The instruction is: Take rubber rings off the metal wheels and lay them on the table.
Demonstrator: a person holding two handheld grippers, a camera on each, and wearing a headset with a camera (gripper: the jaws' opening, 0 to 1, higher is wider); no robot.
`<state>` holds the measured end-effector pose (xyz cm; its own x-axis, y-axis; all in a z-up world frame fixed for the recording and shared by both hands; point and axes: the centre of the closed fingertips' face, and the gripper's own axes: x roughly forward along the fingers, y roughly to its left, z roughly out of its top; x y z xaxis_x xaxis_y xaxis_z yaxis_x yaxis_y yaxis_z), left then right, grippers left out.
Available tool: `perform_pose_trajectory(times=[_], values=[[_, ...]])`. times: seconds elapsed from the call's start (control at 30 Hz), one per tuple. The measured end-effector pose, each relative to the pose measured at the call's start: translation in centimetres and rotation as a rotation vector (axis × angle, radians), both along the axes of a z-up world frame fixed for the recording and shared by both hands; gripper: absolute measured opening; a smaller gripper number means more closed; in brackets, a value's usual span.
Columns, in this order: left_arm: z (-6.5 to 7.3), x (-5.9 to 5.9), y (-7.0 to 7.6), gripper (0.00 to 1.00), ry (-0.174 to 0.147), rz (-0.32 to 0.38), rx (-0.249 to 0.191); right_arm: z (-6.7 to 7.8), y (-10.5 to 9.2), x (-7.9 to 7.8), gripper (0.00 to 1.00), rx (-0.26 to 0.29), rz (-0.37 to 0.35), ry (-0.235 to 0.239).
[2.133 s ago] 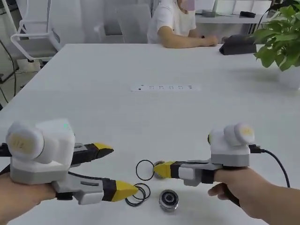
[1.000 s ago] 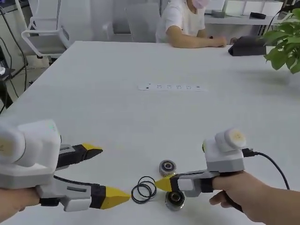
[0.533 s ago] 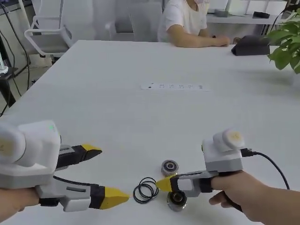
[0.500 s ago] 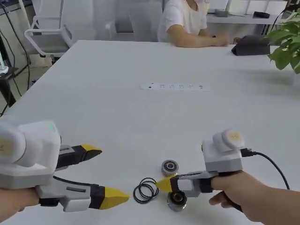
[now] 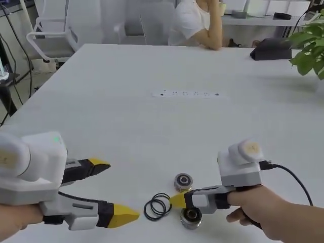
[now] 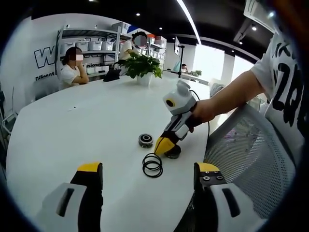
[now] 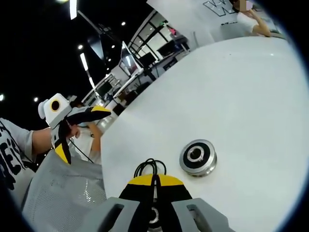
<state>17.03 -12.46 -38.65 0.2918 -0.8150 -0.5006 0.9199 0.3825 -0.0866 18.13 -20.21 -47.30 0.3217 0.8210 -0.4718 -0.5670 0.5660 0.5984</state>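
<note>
Nearest to the person, the left gripper point(image 5: 112, 189) was held above the near left part of the white tabletop point(image 5: 152, 126). Its two yellow-tipped jaws were spread wide apart and nothing was between them. A little further to the right, the right gripper point(image 5: 176, 199) pointed to the left, low over the tabletop. Its jaws were pressed together into one yellow tip. I could not tell whether the edge of a ring was pinched between them.

A few thin black rubber rings point(image 5: 157, 205) lay flat on the tabletop, one overlapping the other. They were between the two grippers and just beside the tip of the right gripper. In the right gripper view they point(image 7: 149, 167) showed directly beyond the closed jaws.

The near metal wheel point(image 5: 191, 216) lay flat under the body of the right gripper and was partly hidden by it. I could not tell whether they touched. The far metal wheel point(image 5: 183, 181) lay flat just behind the right gripper, apart from the rings, and showed a dark outer band around a shiny centre.

Further out, a white power strip point(image 5: 186, 93) lay near the middle of the tabletop. At the far end a person point(image 5: 195, 25) in a white shirt sat with one hand raised to the head. A green plant point(image 5: 310, 45) stood at the far right and a white chair point(image 5: 48, 38) at the far left
</note>
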Motion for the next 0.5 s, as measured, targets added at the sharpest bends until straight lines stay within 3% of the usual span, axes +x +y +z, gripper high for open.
perform_pose_trajectory(times=[0.23,0.5], values=[[0.09,0.05,-0.29,0.75,0.0,-0.003,-0.002,-0.53,-0.25,0.25,0.02,-0.044,0.01,-0.019],[-0.23,-0.23,-0.13,0.75,0.01,-0.005,0.007,0.18,-0.25,0.14,0.05,-0.028,0.019,-0.05]])
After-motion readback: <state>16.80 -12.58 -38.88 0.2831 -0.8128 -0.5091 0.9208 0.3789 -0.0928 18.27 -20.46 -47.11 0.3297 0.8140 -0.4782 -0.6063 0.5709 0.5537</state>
